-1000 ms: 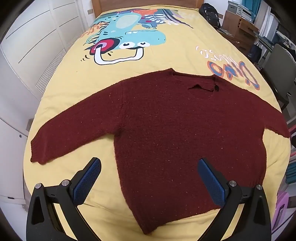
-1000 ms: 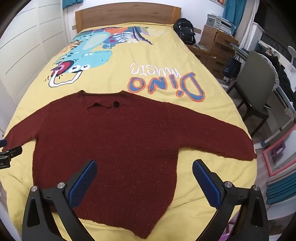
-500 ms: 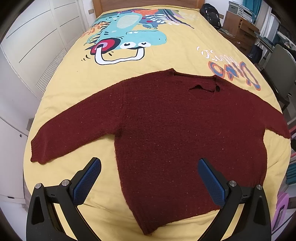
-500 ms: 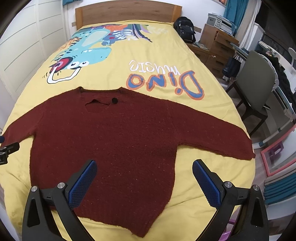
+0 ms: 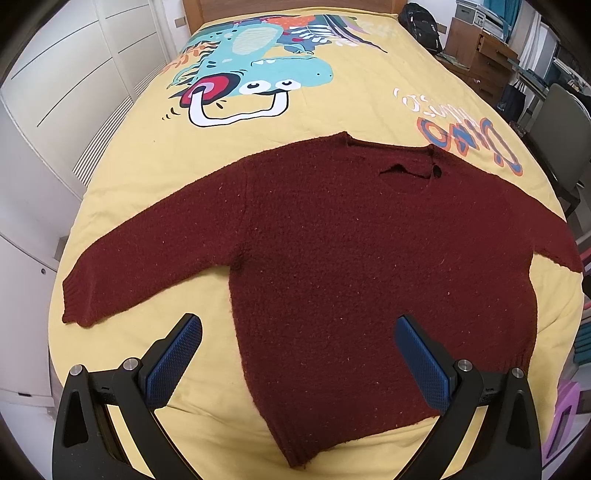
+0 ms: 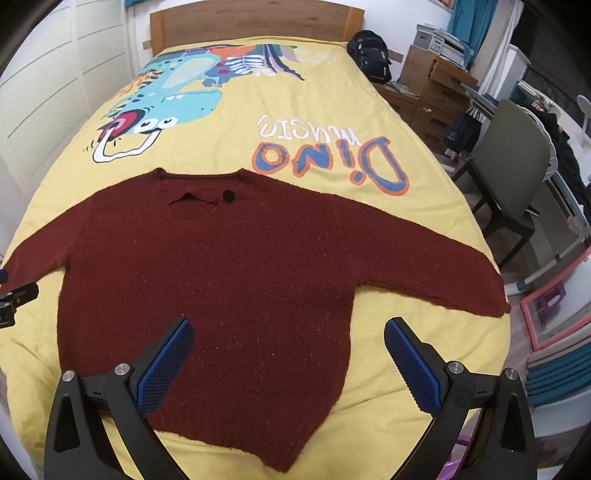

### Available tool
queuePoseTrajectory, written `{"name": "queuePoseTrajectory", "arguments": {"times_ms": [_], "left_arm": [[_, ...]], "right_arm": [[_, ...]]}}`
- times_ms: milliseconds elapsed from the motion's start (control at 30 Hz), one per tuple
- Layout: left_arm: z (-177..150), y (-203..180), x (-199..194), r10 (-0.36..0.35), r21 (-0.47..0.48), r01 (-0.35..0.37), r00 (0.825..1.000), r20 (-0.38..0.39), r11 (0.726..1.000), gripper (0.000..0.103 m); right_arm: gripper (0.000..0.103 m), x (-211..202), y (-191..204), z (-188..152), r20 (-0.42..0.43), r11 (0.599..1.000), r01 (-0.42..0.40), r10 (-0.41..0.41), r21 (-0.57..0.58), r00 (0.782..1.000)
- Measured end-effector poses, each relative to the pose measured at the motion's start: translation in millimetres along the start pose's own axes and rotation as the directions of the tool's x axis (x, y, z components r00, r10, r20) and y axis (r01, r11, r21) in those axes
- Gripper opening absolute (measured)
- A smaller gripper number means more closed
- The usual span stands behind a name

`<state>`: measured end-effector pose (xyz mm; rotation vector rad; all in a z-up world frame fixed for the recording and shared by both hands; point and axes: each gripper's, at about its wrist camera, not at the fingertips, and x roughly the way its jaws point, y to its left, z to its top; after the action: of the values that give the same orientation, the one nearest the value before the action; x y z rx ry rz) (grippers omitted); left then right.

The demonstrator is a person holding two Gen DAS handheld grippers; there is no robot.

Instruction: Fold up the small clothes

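- A dark red sweater (image 5: pixel 351 258) is lying flat across the near end of a bed with a yellow bedspread (image 5: pixel 332 110), both sleeves stretching out sideways and its neckline pointing toward the wooden headboard (image 6: pixel 251 22).
- The left gripper (image 5: pixel 297 354) is hovering over the sweater's hem on the left side, its blue-padded fingers (image 5: pixel 173 358) spreading wide and gripping nothing.
- The right gripper (image 6: pixel 288 354) is hanging over the hem on the right side, likewise released, with its blue pads (image 6: pixel 413 365) sitting far apart and empty.
- Part of the left gripper is showing at the left edge of the right wrist view, near the sweater's left sleeve.
- A cartoon dinosaur print (image 6: pixel 162 107) and the lettering "Dino music" (image 6: pixel 332 155) are covering the bedspread beyond the sweater.
- White panelled wardrobe doors (image 5: pixel 74 92) are running along the left of the bed.
- To the right, a grey chair (image 6: pixel 509 166), a wooden drawer unit (image 6: pixel 432 92) and a black backpack (image 6: pixel 371 55) are standing beside the bed.
- Nothing is lying on the sweater or blocking either gripper's way to it.
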<state>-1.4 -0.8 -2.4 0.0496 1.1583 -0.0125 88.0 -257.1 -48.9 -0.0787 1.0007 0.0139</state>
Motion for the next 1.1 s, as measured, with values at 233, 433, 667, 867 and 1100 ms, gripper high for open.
{"name": "queuePoseTrajectory", "arguments": {"times_ms": [233, 433, 667, 867, 1100], "left_arm": [[-2.7, -2.8, 5.7, -0.004, 0.007, 0.004, 1.000, -0.015, 1.000, 0.102], [-3.0, -4.8, 5.6, 0.006, 0.019, -0.006, 1.000, -0.015, 1.000, 0.102], [-5.5, -6.5, 8.6, 0.011, 0.028, -0.010, 1.000, -0.021, 1.000, 0.102], [-6.2, -5.6, 8.4, 0.012, 0.027, -0.011, 1.000, -0.019, 1.000, 0.102], [-6.7, -2.5, 10.7, 0.019, 0.029, -0.018, 0.999, -0.030, 0.999, 0.102]], "right_arm": [[0.103, 2.8, -2.9, -3.3, -0.009, 1.000, 0.004, -0.004, 0.006, 1.000], [0.103, 2.0, -2.2, -4.0, -0.013, 1.000, 0.011, -0.011, 0.005, 1.000], [0.103, 0.9, -0.6, -5.0, -0.012, 1.000, 0.009, -0.009, -0.005, 1.000], [0.103, 0.0, 1.7, -4.2, -0.008, 1.000, 0.007, -0.007, -0.016, 1.000], [0.103, 0.6, 3.4, -4.1, -0.013, 1.000, 0.007, -0.007, -0.022, 1.000]]}}
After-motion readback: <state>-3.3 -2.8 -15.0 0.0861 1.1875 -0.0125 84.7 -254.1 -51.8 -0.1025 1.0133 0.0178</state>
